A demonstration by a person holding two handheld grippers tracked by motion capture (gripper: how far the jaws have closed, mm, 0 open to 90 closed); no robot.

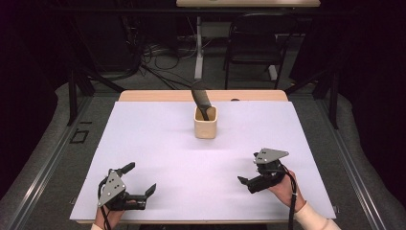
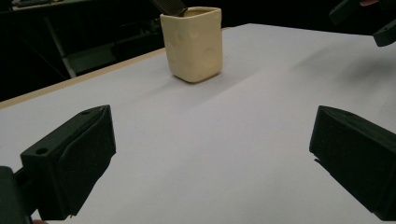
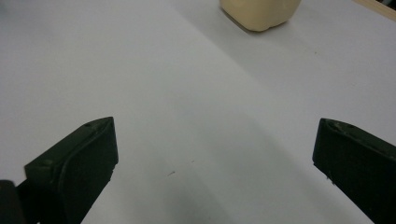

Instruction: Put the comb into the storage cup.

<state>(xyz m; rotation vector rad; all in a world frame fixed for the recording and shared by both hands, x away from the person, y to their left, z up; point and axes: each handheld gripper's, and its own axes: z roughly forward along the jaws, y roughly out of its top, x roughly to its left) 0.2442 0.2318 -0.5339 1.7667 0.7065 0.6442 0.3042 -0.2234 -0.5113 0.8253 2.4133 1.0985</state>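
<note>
Resting low near the front edge of a white, matte surface (image 1: pixel 158 143), the left gripper (image 1: pixel 142 178) and right gripper (image 1: pixel 246 173) are seen from the high view with jaws spread and nothing between them. Well apart from both, toward the far middle, stands a cream, rounded-square ceramic cup (image 1: pixel 205 122) with a dark, flat-handled utensil (image 1: pixel 201 98) leaning out of it.

Along the left gripper's 2 blocky black jaws, the cream cup (image 2: pixel 193 43) shows shallow dimples on a smooth glazed wall, its utensil's ridged dark end (image 2: pixel 170 5) just at the rim.

Below the right gripper view's 2 wide-set jaws, the cup's rounded base (image 3: pixel 260 12) sits at the top edge on the bare sheet.

Any reach for the utensil looks best made from above, pinching the thin handle across its flat faces while the other gripper steadies the light, easily tipped cup.
</note>
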